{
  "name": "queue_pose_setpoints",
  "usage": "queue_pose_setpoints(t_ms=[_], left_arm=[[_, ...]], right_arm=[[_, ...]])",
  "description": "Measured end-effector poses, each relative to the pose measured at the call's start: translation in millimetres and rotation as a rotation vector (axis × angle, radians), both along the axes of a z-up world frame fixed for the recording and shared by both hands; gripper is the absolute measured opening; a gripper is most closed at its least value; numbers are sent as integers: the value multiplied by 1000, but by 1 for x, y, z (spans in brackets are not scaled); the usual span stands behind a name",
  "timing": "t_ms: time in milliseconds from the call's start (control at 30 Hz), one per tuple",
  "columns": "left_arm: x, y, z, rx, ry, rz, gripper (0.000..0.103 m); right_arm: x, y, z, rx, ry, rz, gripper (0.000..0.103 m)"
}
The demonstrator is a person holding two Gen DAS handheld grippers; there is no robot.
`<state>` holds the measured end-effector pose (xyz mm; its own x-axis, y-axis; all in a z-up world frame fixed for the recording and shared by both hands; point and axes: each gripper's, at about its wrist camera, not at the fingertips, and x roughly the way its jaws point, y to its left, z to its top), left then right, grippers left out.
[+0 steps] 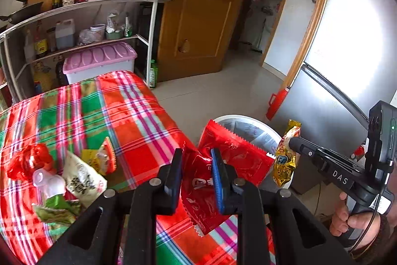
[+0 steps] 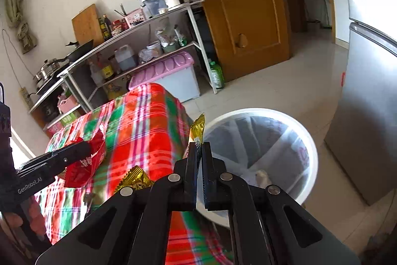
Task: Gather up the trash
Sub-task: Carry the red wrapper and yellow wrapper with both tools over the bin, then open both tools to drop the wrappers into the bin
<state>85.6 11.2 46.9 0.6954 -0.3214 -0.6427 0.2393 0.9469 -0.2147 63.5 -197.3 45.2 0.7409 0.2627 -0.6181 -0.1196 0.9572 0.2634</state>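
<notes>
Left wrist view: red wrapper (image 1: 223, 165) being clamped between closed fingers of left gripper (image 1: 197, 174), held past table (image 1: 139, 116) edge, just before white bin (image 1: 270, 133). More wrappers (image 1: 82, 178) being left lying near table's left edge.

Right wrist view: gold wrapper (image 2: 197, 131) being pinched in nearly closed right gripper (image 2: 199, 153), held beside bin's near rim, off table's corner.

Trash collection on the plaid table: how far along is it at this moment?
Done: something pale already lies in the white bin. In hand: left gripper holds a red wrapper; right gripper holds a gold wrapper. Left: several wrappers on the table.
</notes>
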Motion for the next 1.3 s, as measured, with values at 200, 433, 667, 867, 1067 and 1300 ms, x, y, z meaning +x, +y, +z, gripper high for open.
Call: queue_pose_setpoints(t_ms=[200,433,667,867,1067,1300], left_arm=[[22,-46,-15,15,41,-74,23],[41,-81,-36,30,102,-102,23],[52,-93,-53,43,147,-106,23],[55,-95,-61,43,174,-108,27],[55,-91,-57,35,171,-97,43],[42,-81,-46,49,131,-77,62]], right_arm=[[12,-38,-17,-33,53,-70,3],[28,-61,-46,-93,114,-127,3],[39,-68,-62,-131,151,-128,3],[47,-66,-71,-144,182,-121,15],[45,-68,-71,-124,183,-132,39],[37,-66,-60,-114,158,-146,39]])
